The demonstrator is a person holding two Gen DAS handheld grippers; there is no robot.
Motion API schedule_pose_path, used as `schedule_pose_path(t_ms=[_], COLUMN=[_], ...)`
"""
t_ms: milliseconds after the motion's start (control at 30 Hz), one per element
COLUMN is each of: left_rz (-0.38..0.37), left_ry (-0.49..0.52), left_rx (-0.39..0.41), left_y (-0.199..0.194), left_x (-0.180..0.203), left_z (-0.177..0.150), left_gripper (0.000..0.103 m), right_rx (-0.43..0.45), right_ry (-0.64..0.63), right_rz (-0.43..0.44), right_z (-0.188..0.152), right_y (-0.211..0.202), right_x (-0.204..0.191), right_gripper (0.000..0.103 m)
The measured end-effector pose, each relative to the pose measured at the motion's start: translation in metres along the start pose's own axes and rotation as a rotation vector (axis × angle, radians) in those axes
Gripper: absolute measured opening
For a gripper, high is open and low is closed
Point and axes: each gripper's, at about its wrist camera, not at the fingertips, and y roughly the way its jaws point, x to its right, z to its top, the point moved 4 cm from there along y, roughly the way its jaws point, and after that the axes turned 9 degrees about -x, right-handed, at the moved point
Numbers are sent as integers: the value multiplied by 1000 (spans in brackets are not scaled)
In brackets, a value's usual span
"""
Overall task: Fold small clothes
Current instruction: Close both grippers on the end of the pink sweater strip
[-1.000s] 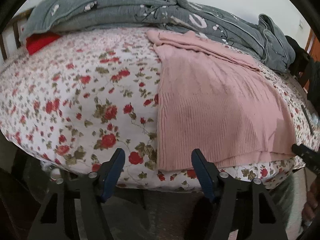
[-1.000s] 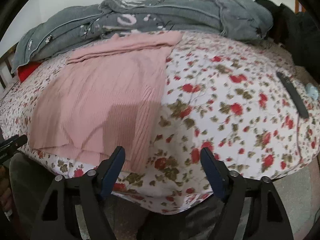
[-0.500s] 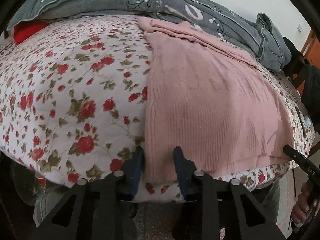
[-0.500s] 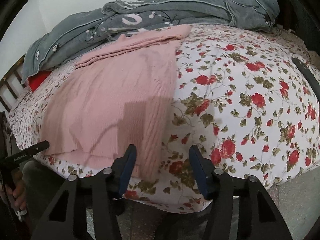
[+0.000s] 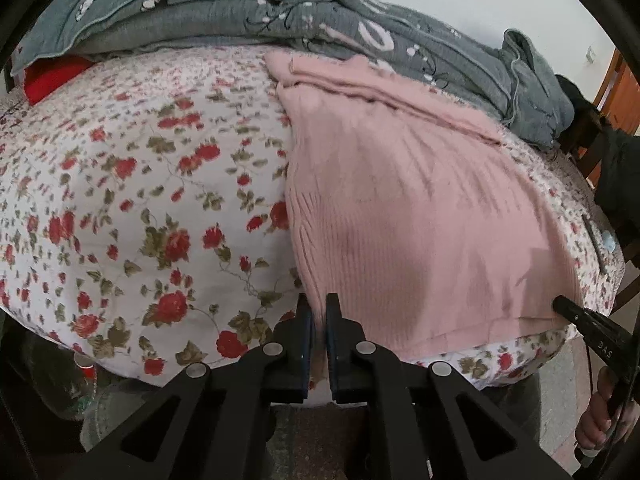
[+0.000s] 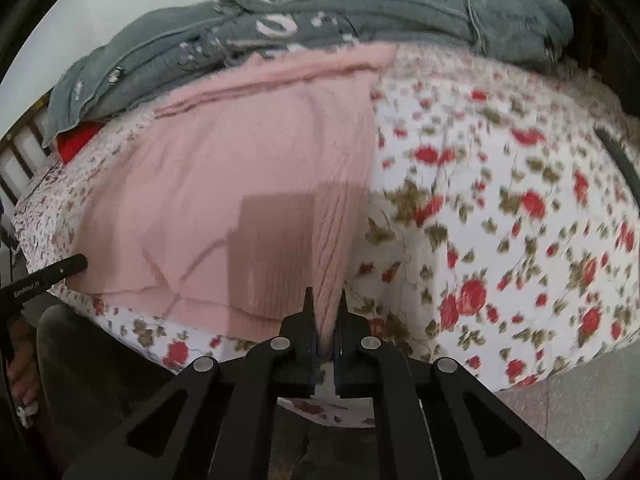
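A pink ribbed knit garment (image 5: 416,216) lies flat on the floral bed, its hem at the near edge; it also shows in the right wrist view (image 6: 240,200). My left gripper (image 5: 317,312) is shut on the garment's near left hem corner. My right gripper (image 6: 324,308) is shut on the near right hem corner. The right gripper's tip (image 5: 560,304) shows at the right of the left wrist view, and the left gripper's tip (image 6: 76,264) shows at the left of the right wrist view.
The floral bedsheet (image 5: 140,200) covers the bed. A grey blanket (image 5: 240,12) is heaped along the far side, with a red item (image 5: 52,76) under its left end. A dark remote (image 6: 620,160) lies on the sheet at the right. A wooden chair (image 5: 616,92) stands at the far right.
Both grippers moved in onto the garment's near hem corners and closed from wide open to shut on the fabric.
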Motion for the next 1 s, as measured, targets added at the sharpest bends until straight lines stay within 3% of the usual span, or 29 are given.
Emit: schedule_pose_path(t_ms=[267,533,1000], left_rz=[-75,-96,-58], left_ry=[-37,-19,-9], left_rx=[52,133,216], left_y=[-37,-72,-76], left_x=[-1,9,22], left_z=[22,65,169], left_gripper=[7,7,7], right_rx=[148,235,280], right_ry=[23,17,87], right_rz=[62,103,201], right_z=[23,69,172], right_y=[-54,-91,-93], right_x=[-2,-6,9], right_gripper=[5,5,5])
